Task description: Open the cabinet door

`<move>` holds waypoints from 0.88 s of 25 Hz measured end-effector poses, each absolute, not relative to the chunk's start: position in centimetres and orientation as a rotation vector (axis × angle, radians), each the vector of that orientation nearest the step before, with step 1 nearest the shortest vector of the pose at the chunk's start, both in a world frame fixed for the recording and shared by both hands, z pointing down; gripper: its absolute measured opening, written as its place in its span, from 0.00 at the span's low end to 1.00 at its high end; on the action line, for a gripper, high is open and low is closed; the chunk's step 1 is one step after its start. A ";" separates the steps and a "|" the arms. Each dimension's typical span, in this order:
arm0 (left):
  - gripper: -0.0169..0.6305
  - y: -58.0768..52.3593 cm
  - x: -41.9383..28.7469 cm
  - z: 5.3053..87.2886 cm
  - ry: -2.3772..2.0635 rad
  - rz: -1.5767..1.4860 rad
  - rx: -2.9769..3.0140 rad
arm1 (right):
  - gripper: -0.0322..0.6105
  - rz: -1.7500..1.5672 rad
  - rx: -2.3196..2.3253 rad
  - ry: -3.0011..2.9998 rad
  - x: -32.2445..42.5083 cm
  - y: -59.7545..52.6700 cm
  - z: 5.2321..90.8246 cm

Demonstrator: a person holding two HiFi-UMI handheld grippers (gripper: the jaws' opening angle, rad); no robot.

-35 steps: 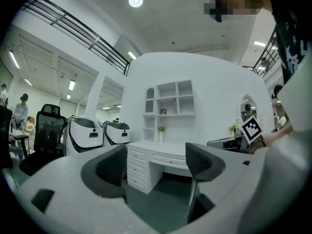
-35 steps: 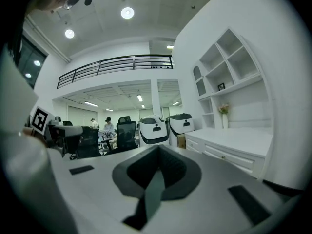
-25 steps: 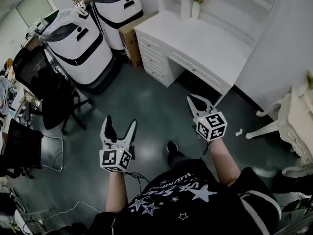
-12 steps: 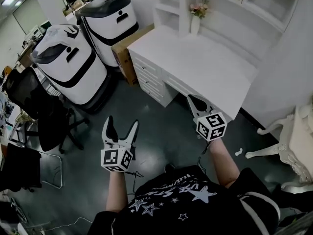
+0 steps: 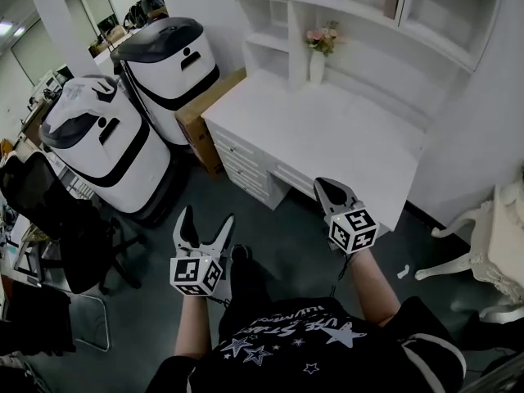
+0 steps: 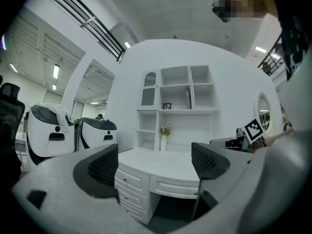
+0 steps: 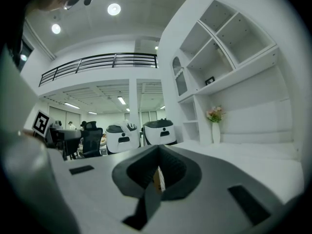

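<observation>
- High in the left column of the hutch (image 6: 175, 96), the cabinet door (image 6: 149, 88) stands shut, an arched grey pane in a white frame.
- Only the left tool view shows that door whole. The head view cuts it off at the picture's top edge, and the right tool view sees it slantwise.
- On the shelf beside it stands a small framed picture (image 6: 167, 106). Below, a vase of pink flowers (image 5: 318, 56) stands near the back edge of the tabletop (image 5: 344, 137).
- A stack of drawers (image 6: 129, 189) sits under the tabletop's left end.
- The left tool (image 5: 206, 216) has its jaws wide apart with nothing between them. Through the gap its own view shows the tabletop and drawers.
- The right tool (image 5: 326, 185) has its jaws pressed together, leaving only a thin slit.
- The head view alone shows both tools over the dark floor (image 5: 286, 219). The right one is by the tabletop's front edge, and both are well apart from the door.
- Two white-and-black machines (image 5: 106, 146) and a cardboard box (image 5: 201, 117) stand left of the tabletop.
</observation>
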State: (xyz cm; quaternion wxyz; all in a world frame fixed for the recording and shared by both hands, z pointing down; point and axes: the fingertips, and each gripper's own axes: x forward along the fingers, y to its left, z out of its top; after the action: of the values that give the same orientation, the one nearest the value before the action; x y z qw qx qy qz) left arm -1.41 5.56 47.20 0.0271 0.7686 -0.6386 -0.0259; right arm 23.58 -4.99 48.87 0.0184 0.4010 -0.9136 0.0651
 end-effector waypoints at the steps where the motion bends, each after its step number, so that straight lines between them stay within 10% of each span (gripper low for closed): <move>1: 0.74 4.2 -1.5 47.1 -1.951 -0.080 2.392 | 0.06 0.195 1.269 -2.830 23.7 -5.8 48.7; 22: 0.74 -28.8 -7.2 35.4 -1.409 -0.229 2.919 | 0.06 -0.185 1.750 -2.658 18.0 -29.7 34.1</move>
State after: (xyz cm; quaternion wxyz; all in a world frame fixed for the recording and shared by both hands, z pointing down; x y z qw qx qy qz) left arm -7.16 -28.84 35.40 -0.0539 0.8971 -0.4329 -0.0705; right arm 17.97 -29.66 34.08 -0.0230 0.5488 -0.8336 -0.0581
